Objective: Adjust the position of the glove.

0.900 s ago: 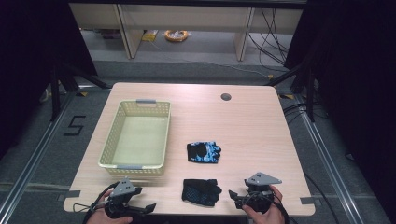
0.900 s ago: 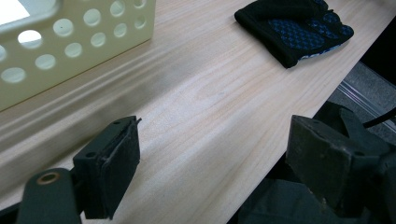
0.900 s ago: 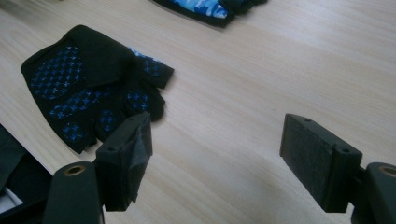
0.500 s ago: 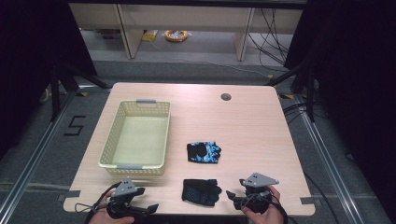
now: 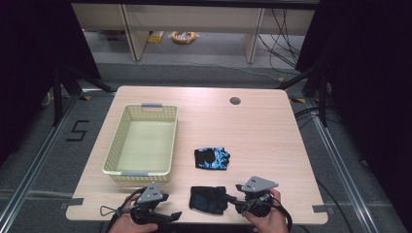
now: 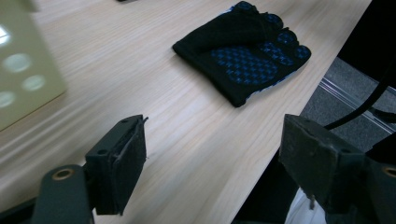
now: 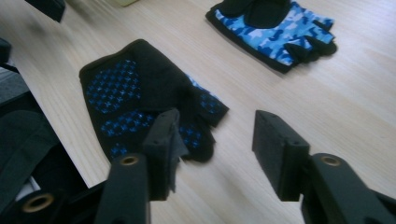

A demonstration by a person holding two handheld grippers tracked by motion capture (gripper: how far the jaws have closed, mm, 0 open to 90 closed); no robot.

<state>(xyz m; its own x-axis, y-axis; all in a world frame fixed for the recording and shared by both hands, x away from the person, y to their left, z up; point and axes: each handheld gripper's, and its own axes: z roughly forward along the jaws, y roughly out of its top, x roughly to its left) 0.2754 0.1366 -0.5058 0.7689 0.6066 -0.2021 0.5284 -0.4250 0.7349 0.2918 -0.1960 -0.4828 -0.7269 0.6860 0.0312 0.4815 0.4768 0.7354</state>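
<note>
A black glove with blue dots lies flat near the table's front edge. Behind it lies a blue camouflage glove. My right gripper is open, low over the table just right of the black glove. One of its jaws stands over the glove's finger ends and nothing is pinched. My left gripper is open wide at the front edge, left of the black glove, with bare wood between its jaws.
A pale yellow mesh basket with nothing in it stands on the left half of the wooden table. A round cable hole sits at the back right. The table's front edge runs right under both hands.
Both grippers have edged inward toward the black glove, the left one to the right and the right one to the left. The gloves and basket have not moved.
</note>
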